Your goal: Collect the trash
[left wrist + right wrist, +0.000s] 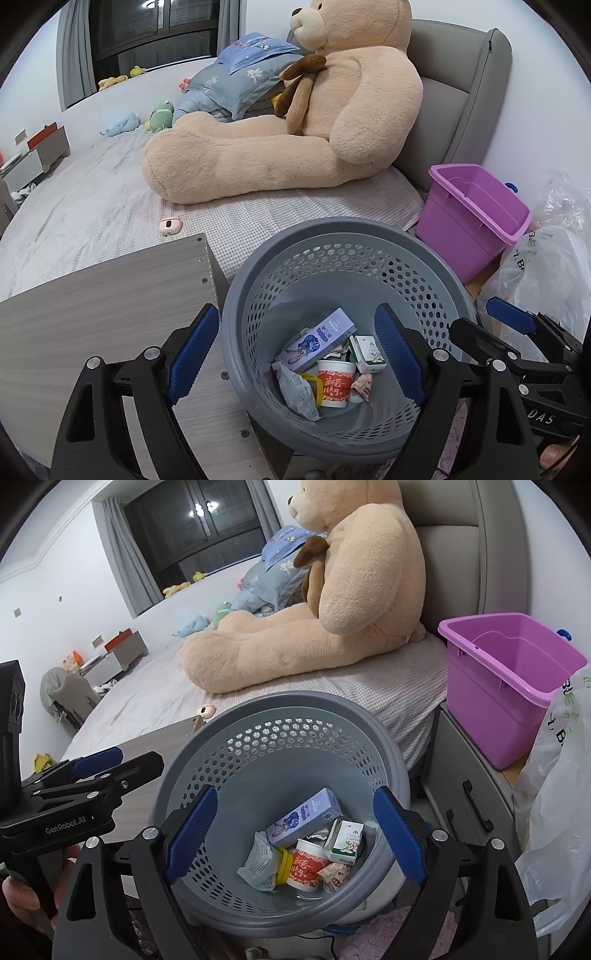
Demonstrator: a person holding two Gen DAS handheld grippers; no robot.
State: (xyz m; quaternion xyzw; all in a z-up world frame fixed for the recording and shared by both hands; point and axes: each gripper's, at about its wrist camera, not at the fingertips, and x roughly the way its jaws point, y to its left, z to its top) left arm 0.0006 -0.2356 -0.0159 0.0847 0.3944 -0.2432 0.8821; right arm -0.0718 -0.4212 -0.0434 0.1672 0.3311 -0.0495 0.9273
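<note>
Both tools, left [295, 354] and right [293, 834], gape empty over the bin [424, 266]; "GenRobot.AI" marks the left.

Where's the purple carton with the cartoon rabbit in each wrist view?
Left wrist: purple carton lies on top of the trash in the grey basket, centre-low.
Right wrist: purple carton same spot, centre-low.
Shared landmark: red-and-white cup just below it.
</note>
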